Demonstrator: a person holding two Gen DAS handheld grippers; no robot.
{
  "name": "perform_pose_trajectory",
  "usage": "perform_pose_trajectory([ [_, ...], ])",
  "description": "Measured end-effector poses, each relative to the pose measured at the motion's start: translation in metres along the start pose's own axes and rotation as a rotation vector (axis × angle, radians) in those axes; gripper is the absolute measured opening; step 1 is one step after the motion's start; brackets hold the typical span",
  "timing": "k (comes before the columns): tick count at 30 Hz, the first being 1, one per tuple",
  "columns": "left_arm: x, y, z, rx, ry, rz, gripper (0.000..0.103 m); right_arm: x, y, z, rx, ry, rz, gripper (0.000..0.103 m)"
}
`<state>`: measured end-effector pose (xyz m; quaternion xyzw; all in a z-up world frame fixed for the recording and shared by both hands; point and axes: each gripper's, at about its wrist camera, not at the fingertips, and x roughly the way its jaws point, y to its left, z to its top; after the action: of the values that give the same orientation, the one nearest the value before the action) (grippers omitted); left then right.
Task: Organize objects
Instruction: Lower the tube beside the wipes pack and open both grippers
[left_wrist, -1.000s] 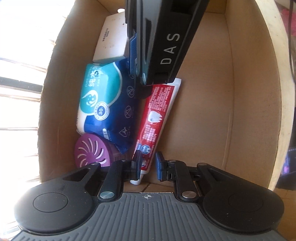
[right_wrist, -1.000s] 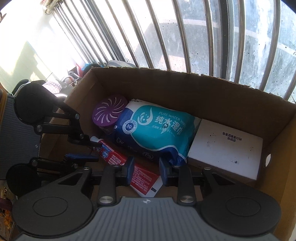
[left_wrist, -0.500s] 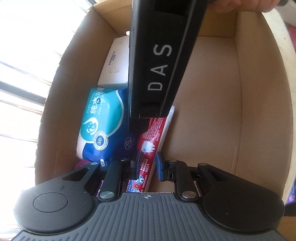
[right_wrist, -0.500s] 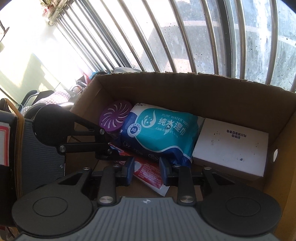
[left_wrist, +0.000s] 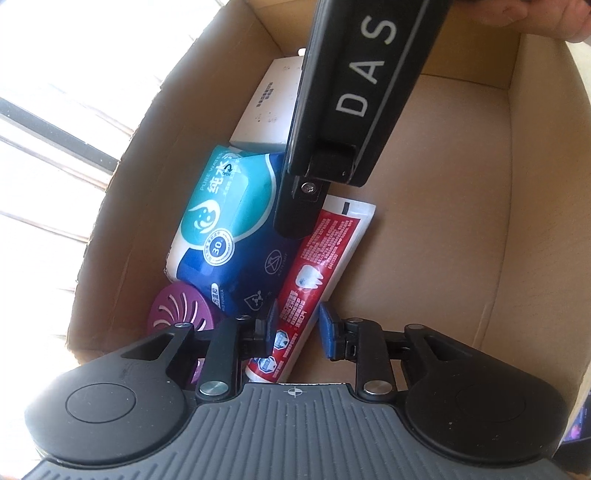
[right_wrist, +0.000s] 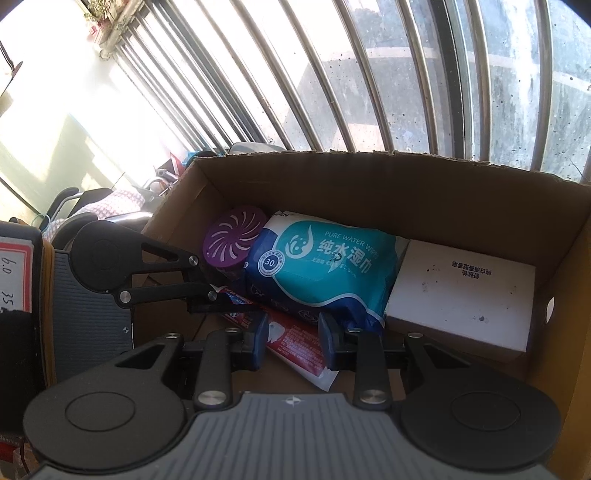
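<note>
Letting go, my left gripper (left_wrist: 297, 325) has just widened over the toothpaste tube (left_wrist: 314, 280); at twelve o'clock, my right gripper (right_wrist: 291, 338) stays narrow, empty.

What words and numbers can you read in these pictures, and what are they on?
"PURE WATER WIPES", "纯水湿巾" and "30": wipes pack.
"DAS": right tool, along its black body.
"6.0" and "35", handwritten: red-edged label, cut off by the frame.
White box: a printed line, upside down, too small to read.
Toothpaste tube: small white print, too blurred to read.
</note>
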<state>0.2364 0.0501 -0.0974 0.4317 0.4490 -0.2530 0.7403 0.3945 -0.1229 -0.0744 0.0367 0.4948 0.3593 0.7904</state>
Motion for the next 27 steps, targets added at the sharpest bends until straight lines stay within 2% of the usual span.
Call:
perform_pose_trajectory([
  [1,-0.001,-0.001,-0.001,-0.008,0.009,0.004,0.032,0.000,0.000,0.000,-0.001,-0.002,0.000,0.033],
  [4,-0.008,-0.006,-0.005,-0.015,0.011,0.016,0.033,-0.001,0.001,-0.002,0.001,-0.009,-0.006,0.033],
  [7,-0.018,-0.020,-0.013,0.022,0.006,0.039,0.035,-0.003,0.003,-0.003,-0.008,-0.020,-0.003,0.033],
  [12,-0.030,-0.029,-0.019,0.006,0.027,0.073,0.035,-0.002,0.007,-0.005,-0.029,-0.008,0.008,0.033],
  [16,-0.043,-0.040,-0.027,-0.012,0.029,0.083,0.033,0.002,0.002,-0.010,0.040,0.026,0.085,0.033],
  [20,-0.061,-0.052,-0.038,-0.047,0.011,0.097,0.032,-0.006,0.002,-0.018,0.077,-0.027,0.085,0.033],
  [27,-0.092,-0.086,-0.054,-0.042,-0.028,0.114,0.032,-0.008,0.007,-0.032,0.126,-0.030,0.115,0.033],
])
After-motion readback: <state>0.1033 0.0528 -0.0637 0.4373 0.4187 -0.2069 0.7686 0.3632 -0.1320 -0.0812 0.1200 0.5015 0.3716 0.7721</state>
